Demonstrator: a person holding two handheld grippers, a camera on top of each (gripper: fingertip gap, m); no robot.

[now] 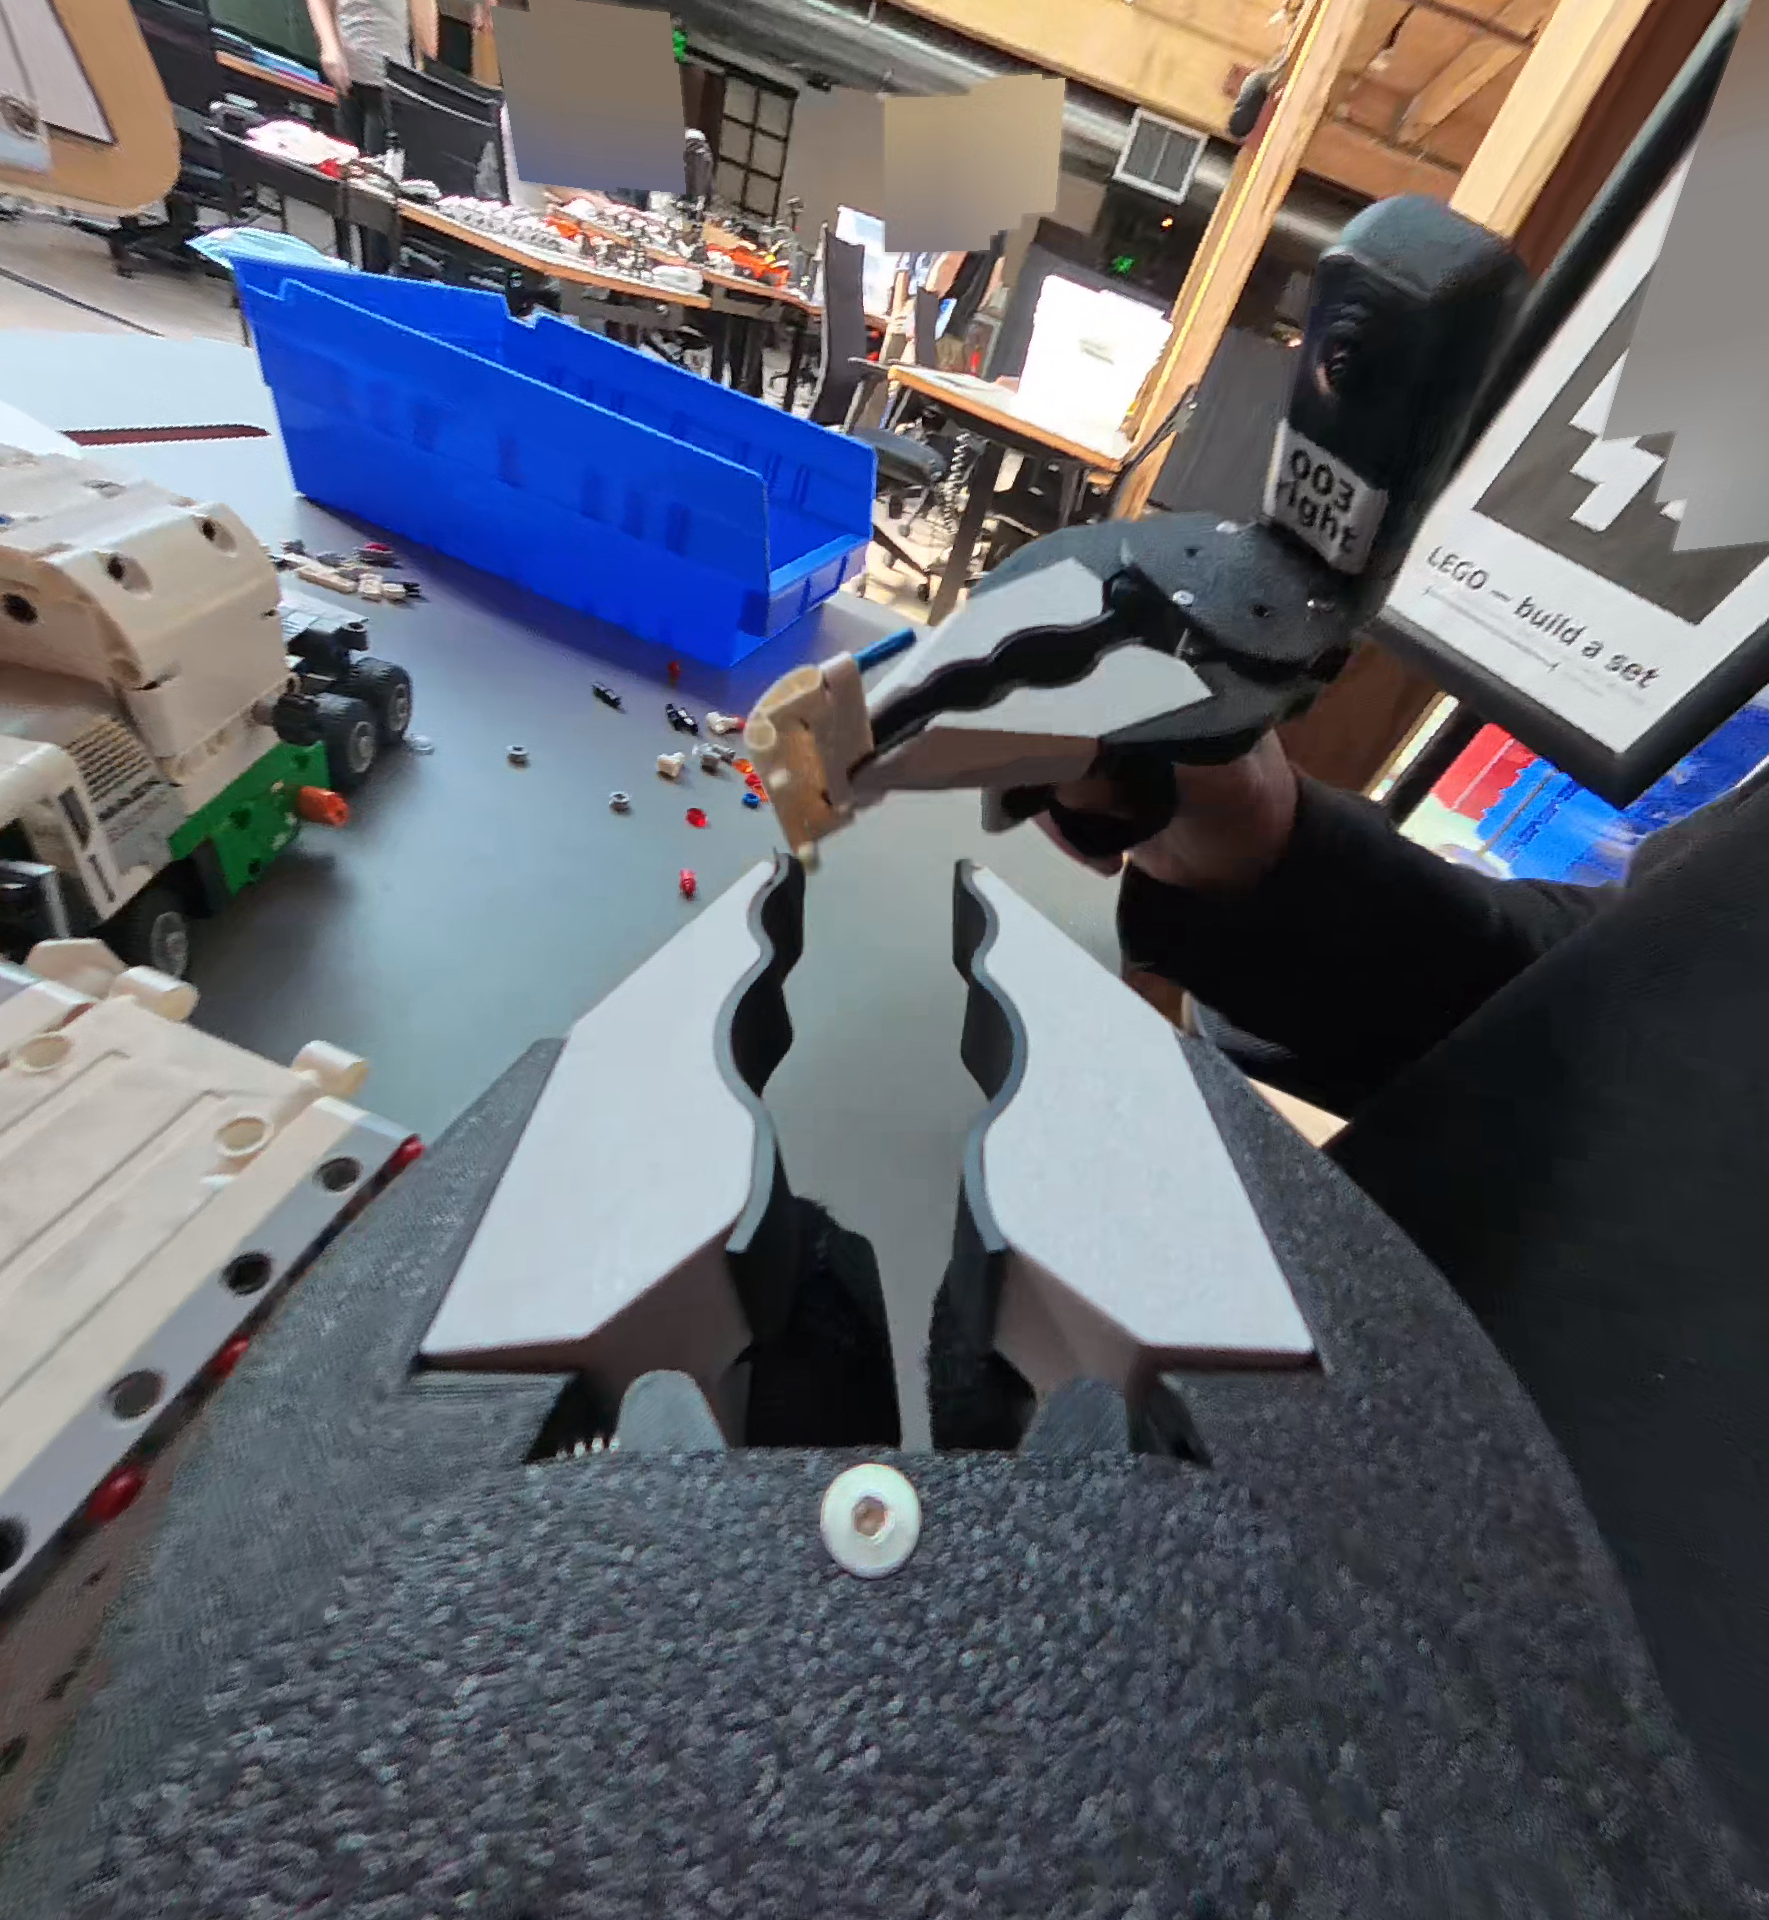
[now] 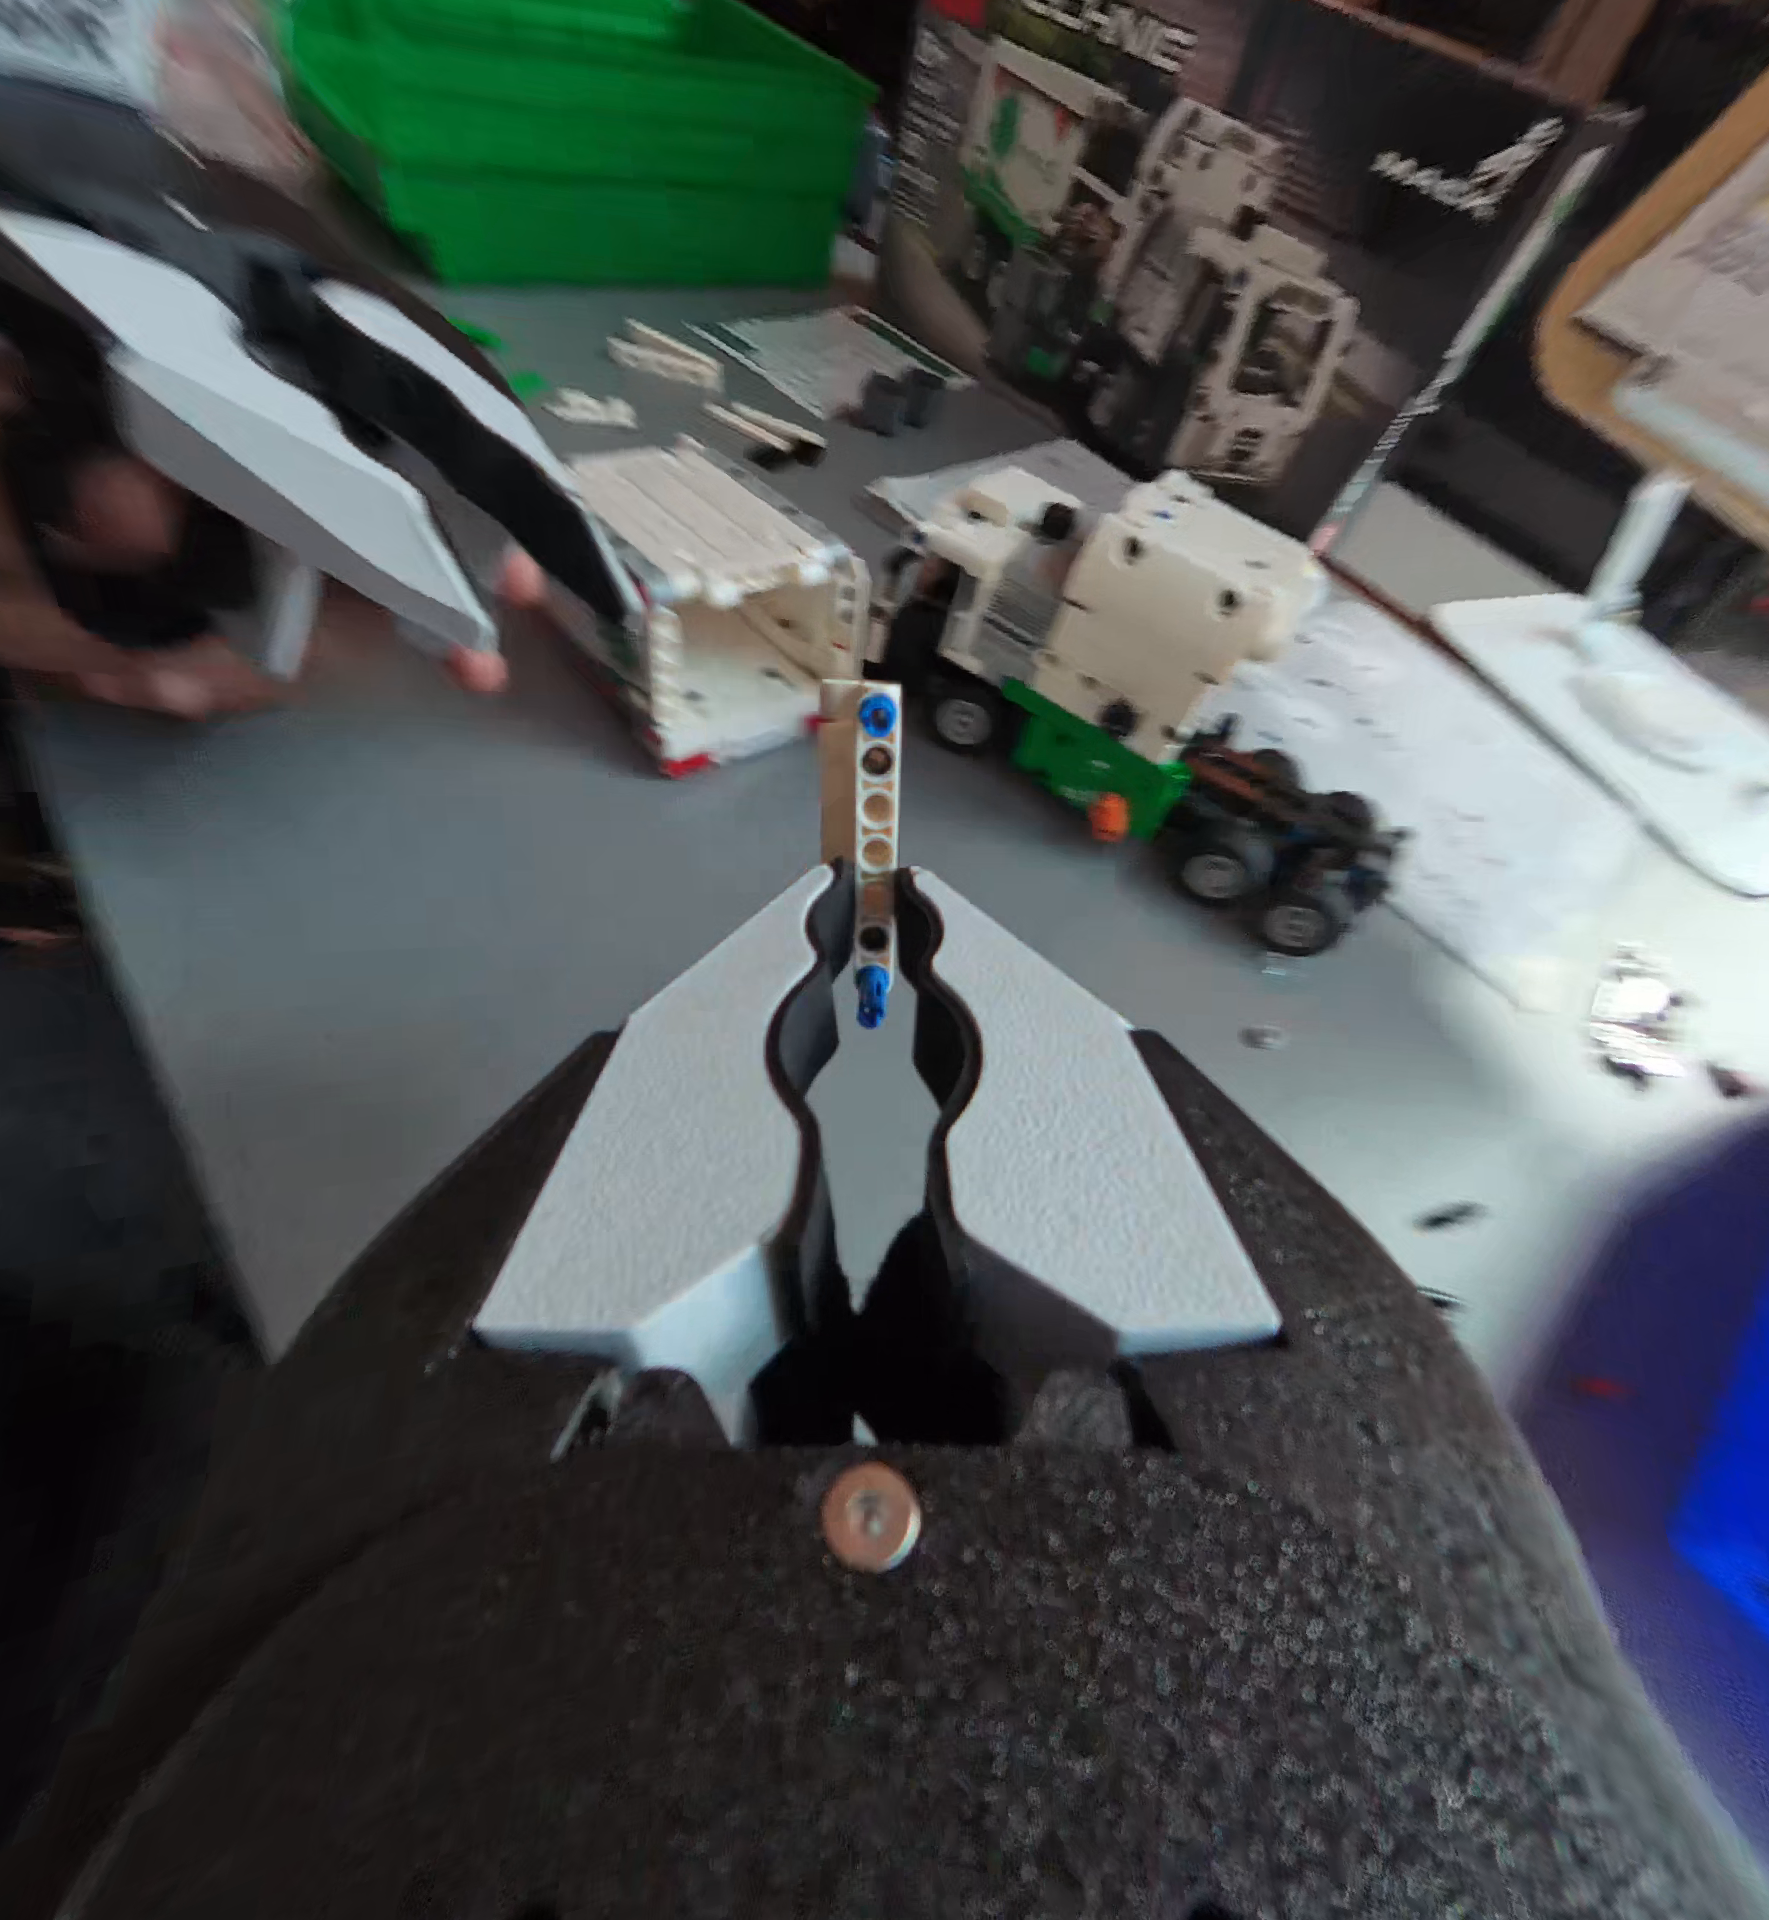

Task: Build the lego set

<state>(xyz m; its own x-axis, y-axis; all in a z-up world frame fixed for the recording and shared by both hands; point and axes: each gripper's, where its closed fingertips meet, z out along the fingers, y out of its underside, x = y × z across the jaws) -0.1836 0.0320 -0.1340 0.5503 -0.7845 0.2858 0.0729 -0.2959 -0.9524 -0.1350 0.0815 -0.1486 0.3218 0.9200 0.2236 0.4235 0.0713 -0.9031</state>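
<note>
My right gripper (image 2: 872, 878) is shut on a white lego beam (image 2: 875, 790) with blue pins, held upright above the grey table. In the left wrist view the right gripper (image 1: 854, 743) holds this beam assembly (image 1: 807, 753) just beyond my left fingertips. My left gripper (image 1: 875, 873) is open and empty; it also shows at the left of the right wrist view (image 2: 506, 623). A white and green lego truck (image 2: 1098, 665) stands on the table, also at the left of the left wrist view (image 1: 121, 707). A white box-shaped lego body (image 2: 724, 613) lies beside it and shows close at lower left (image 1: 111, 1195).
A blue bin (image 1: 558, 468) stands on the table behind several loose small parts (image 1: 693, 758). The set's box (image 2: 1223, 239) and green bins (image 2: 579, 135) stand at the far edge. A framed sign (image 1: 1628, 499) leans at the right. White paper (image 2: 1482, 790) lies right of the truck. There is about 7 cm between the tips of the two grippers.
</note>
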